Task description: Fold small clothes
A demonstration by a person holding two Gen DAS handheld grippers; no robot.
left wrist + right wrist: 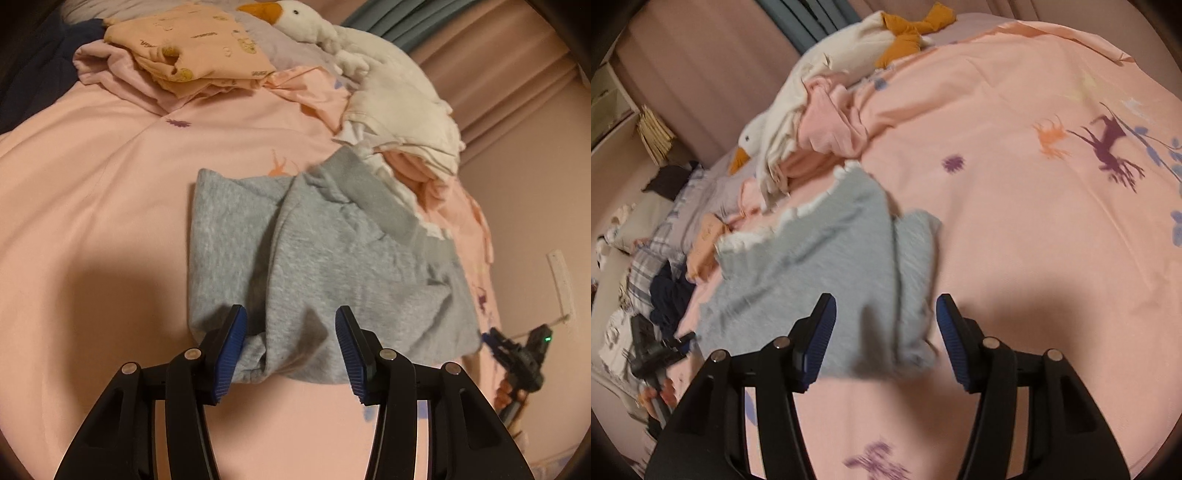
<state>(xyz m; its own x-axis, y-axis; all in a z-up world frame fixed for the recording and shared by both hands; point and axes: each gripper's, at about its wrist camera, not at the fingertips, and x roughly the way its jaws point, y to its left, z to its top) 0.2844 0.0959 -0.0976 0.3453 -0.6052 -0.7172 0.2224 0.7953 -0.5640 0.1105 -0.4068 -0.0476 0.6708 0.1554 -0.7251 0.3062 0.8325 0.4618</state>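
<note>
A grey garment [317,266] lies on the pink bed cover [92,206], partly folded: one panel overlaps another along a crease running from 12 to 6 o'clock, and the ribbed band with white trim sits at 1 o'clock in the left wrist view. The left gripper [291,350] hangs over the garment's near hem; its fingers [231,354] stand about half open, cloth lying between them, the left pad touching the hem but not pinching it. The right gripper [884,339] is placed at the opposite near corner, fingers likewise parted and holding nothing; that view is blurred, so contact cannot be judged. Judgement: both tools straddle the near edge to take it up for the next fold. Folded clothes [184,48] are stacked at 11 o'clock, a plush goose [332,33] with unfolded items at 1 o'clock, kept clear of the folding area.
</note>
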